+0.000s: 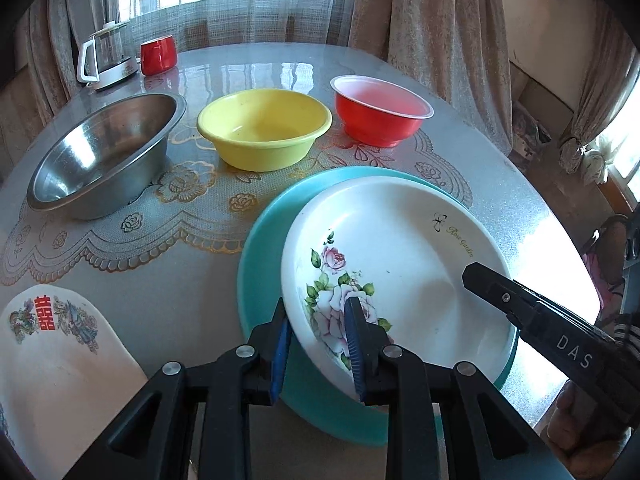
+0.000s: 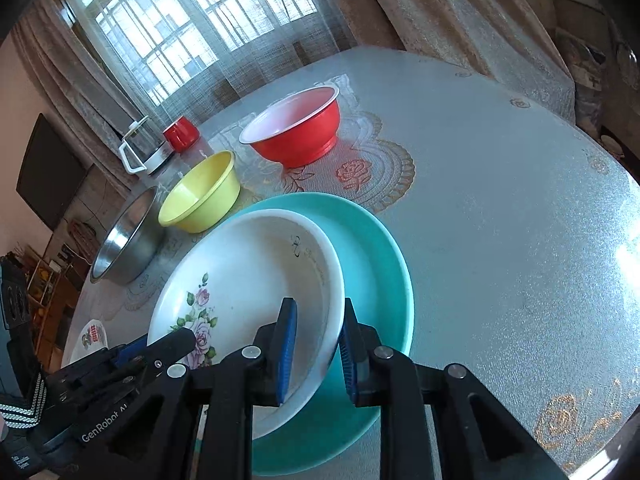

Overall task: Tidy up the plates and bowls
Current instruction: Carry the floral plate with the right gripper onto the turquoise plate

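A white plate with pink roses point(image 1: 400, 260) point(image 2: 248, 272) lies over a larger teal plate point(image 1: 264, 240) point(image 2: 372, 256), offset toward the teal plate's left in the right wrist view. My left gripper point(image 1: 318, 344) is shut on the white plate's near rim by the rose print, one blue pad inside and one outside. My right gripper point(image 2: 316, 352) clamps the opposite rim the same way; one black finger point(image 1: 472, 276) of it reaches over the plate in the left wrist view. Whether the white plate rests fully on the teal one I cannot tell.
Behind the plates stand a steel bowl point(image 1: 104, 152), a yellow bowl point(image 1: 264, 128) and a red bowl point(image 1: 380, 112) in a row. Another white plate with a red character point(image 1: 60, 352) lies near left. A glass kettle point(image 1: 106, 56) and red mug point(image 1: 159, 54) sit at the far edge.
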Demonstrator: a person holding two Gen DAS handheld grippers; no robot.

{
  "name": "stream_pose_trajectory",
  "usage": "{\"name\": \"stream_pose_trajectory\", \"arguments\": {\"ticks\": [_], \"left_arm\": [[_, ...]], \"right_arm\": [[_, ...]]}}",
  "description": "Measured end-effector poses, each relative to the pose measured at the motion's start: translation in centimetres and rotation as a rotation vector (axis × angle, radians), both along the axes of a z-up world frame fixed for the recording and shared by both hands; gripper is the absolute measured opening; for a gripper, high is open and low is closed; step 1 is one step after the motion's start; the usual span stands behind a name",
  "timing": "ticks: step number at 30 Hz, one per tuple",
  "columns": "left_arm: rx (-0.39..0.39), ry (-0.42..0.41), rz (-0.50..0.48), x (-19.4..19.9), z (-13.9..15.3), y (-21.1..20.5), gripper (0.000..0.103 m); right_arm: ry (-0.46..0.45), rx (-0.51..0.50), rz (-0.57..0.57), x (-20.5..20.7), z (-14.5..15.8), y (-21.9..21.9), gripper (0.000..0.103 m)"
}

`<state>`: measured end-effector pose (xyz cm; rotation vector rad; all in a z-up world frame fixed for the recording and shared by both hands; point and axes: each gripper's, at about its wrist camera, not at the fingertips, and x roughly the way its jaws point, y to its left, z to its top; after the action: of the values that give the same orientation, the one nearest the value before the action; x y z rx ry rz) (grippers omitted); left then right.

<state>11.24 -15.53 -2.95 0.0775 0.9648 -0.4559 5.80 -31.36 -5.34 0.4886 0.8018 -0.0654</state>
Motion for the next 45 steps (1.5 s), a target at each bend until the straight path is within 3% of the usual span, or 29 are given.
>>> {"name": "stream_pose_trajectory", "arguments": {"ticks": [13,18,26,28,30,36,38,41,45], "left_arm": [[0.031,-0.007,0.029,0.4,0.1,-0.1,0.029],[0.044,-0.019,0.039,0.1,0.1,0.2,0.033],[0.032,-0.026,0.041,-0.5,0.3,0.7,0.033],[0.045,-0.038,0.039,-0.7,0.4,0.5,0.033],[0.061,-0.049,0.032,-0.8,0.4,0.2,0.033],[0.071,-0.083,0.033,-1.1,0.7,0.4,0.034],[0.063,-0.084,0.039,-1.2,0.8,0.7,0.039],[0.046,-0.093,0.064,-1.5,0.9,1.5,0.047],[0.043,-0.125,0.091,-2.2,1.5,2.2,0.049]], "right_arm": [[-0.010,-0.074,0.014,0.1,0.1,0.6,0.022],[-0.007,-0.038,0.009,-0.1,0.4,0.5,0.029],[-0.029,-0.038,-0.008,-1.3,1.2,0.4,0.031],[-0.030,-0.045,-0.011,-1.4,1.0,0.6,0.029],[-0.013,-0.061,-0.019,-1.1,0.5,0.7,0.018],[-0.011,-0.074,-0.024,-0.7,0.1,0.9,0.017],[-0.008,-0.087,-0.026,-0.7,0.2,1.0,0.017],[-0.003,-0.093,-0.032,-0.7,0.2,1.1,0.019],[-0.005,-0.117,-0.039,-0.9,0.3,1.3,0.029]]}}
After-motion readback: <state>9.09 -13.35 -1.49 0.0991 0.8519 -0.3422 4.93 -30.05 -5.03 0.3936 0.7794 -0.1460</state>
